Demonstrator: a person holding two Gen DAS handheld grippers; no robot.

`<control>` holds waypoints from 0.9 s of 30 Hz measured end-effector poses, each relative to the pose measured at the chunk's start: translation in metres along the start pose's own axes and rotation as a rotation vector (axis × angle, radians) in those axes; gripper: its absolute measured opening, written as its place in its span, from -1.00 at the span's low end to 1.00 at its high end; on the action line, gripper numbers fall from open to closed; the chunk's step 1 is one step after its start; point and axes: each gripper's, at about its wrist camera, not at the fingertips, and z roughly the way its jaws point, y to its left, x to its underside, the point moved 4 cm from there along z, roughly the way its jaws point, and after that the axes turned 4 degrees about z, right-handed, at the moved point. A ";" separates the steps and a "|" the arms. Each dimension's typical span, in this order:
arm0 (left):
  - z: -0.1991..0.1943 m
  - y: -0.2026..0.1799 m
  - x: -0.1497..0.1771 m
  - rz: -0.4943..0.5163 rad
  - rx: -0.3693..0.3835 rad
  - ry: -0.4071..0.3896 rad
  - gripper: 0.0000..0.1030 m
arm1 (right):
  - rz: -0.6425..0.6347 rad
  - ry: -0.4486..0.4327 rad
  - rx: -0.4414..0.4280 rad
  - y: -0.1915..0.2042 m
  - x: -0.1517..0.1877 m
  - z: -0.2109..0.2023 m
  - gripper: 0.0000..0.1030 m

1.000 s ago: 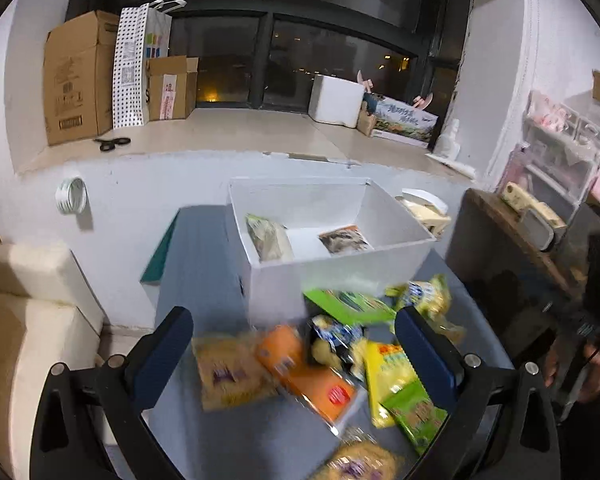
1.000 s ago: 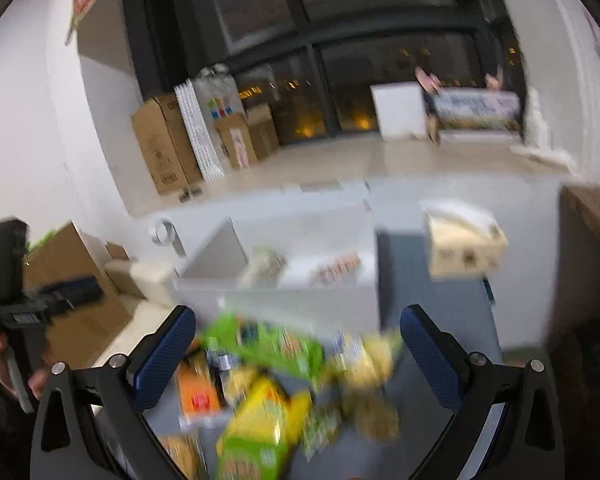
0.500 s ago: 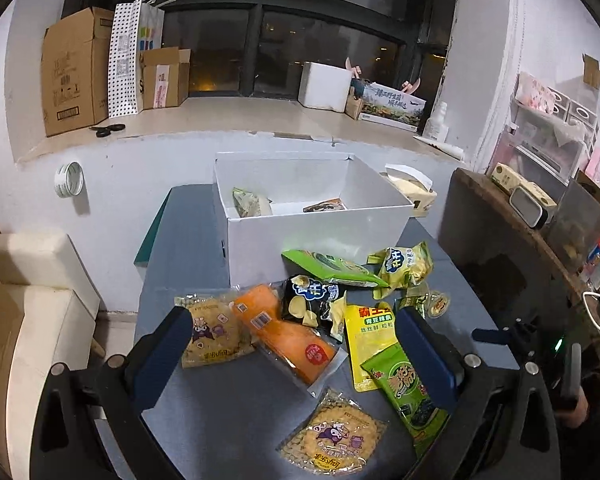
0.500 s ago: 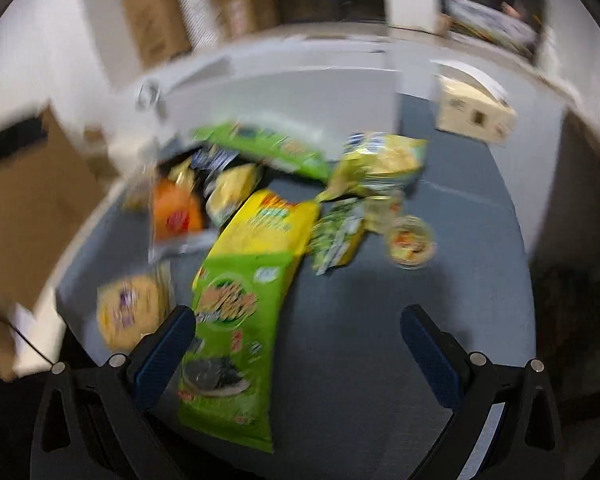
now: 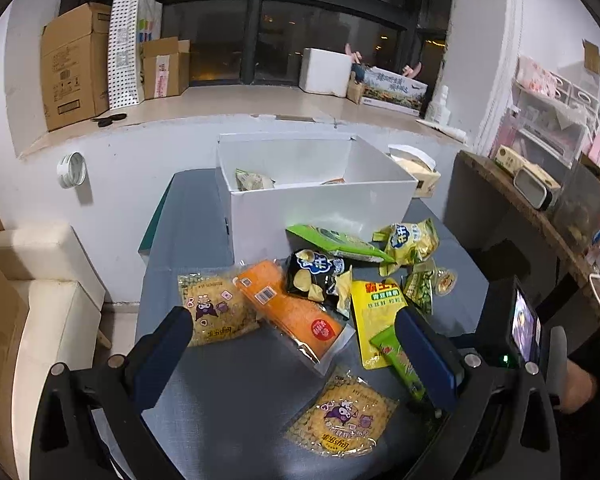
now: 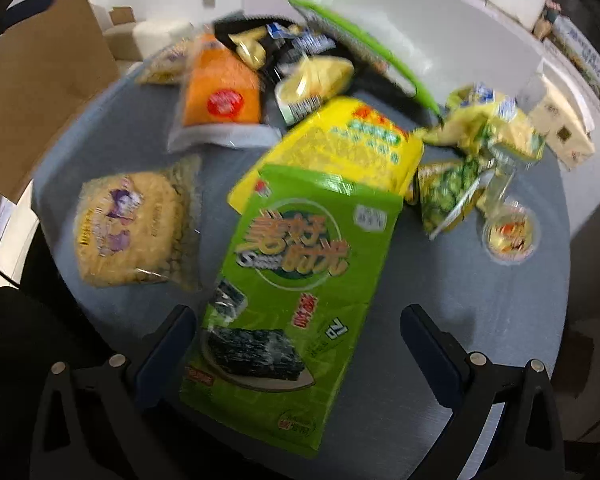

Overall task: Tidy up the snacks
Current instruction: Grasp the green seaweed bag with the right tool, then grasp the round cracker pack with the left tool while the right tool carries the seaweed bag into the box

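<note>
Several snack packs lie on the grey round table [image 5: 236, 376]. A white box [image 5: 320, 208] at the table's far side holds two packs. My left gripper [image 5: 292, 340] is open and empty, hovering above an orange pack [image 5: 292, 312] and a yellow noodle pack [image 5: 214, 308]. My right gripper [image 6: 296, 336] is open, low over a green seaweed pack [image 6: 300, 268], its fingers either side of the pack's near end. A yellow pack [image 6: 340, 144] lies under the seaweed pack's far end. The right gripper's body also shows in the left wrist view [image 5: 512, 328].
A second noodle pack [image 5: 340, 416] lies at the table's near edge. A small round cup [image 6: 508, 236] and green pea packs [image 6: 448, 192] lie to the right. A tissue box [image 5: 416, 168] stands beside the white box. A cream sofa [image 5: 32, 288] stands left, a wooden shelf [image 5: 540, 216] right.
My right gripper has dropped and tilted down towards the table, closing in on the green seaweed pack. My left gripper has drawn back and lowered a little; the packs have not moved.
</note>
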 end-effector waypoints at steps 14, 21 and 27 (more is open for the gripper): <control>0.048 -0.046 0.042 0.276 0.158 0.205 1.00 | 0.233 -0.153 -0.203 -0.047 0.010 -0.055 0.37; 0.087 -0.077 0.089 0.423 0.182 0.380 1.00 | 0.317 -0.240 -0.207 -0.068 0.029 -0.084 0.37; 0.105 -0.073 0.100 0.419 0.195 0.430 1.00 | 0.333 -0.237 -0.214 -0.069 0.033 -0.088 0.37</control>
